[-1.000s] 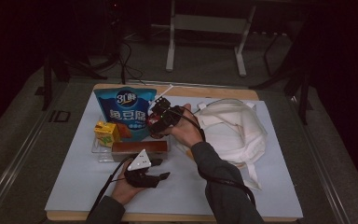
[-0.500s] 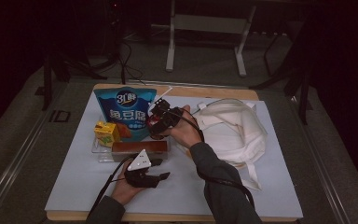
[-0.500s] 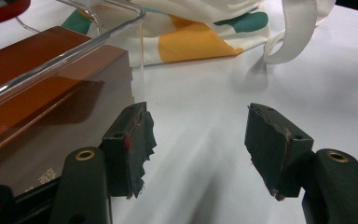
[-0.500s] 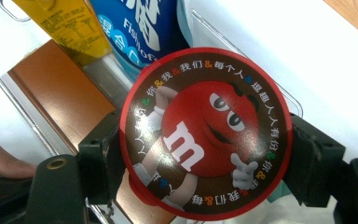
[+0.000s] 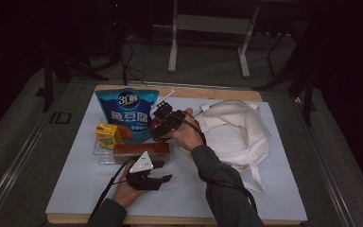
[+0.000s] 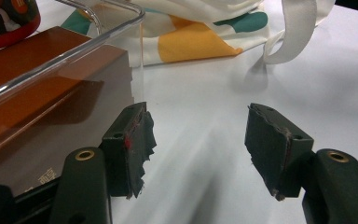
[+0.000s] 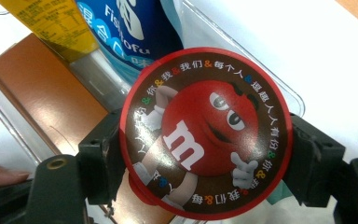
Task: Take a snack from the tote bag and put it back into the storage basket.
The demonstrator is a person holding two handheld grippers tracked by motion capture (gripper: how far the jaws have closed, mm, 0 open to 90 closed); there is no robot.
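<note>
My right gripper [image 7: 205, 154] is shut on a round red M&M's can [image 7: 205, 135], one jaw on each side of it. In the high view the right gripper [image 5: 163, 124] holds the can over the right end of a clear plastic tray [image 5: 99, 153]. In the tray lies a long brown box [image 5: 142, 149], which also appears under the can [image 7: 37, 88]. My left gripper [image 5: 164, 171] rests open on the white sheet just in front of the tray. Its jaws [image 6: 198, 144] stand wide apart with nothing between them, beside the tray's corner [image 6: 98, 28].
A blue snack bag [image 5: 127, 113] stands behind the tray, with a yellow juice box [image 5: 108, 134] at its left. A white tote bag [image 5: 236, 132] with long straps lies to the right. The white sheet [image 5: 75, 189] covers the wooden table.
The right gripper, with the can in it, has drifted slightly left and down toward the tray. The left gripper has not moved.
</note>
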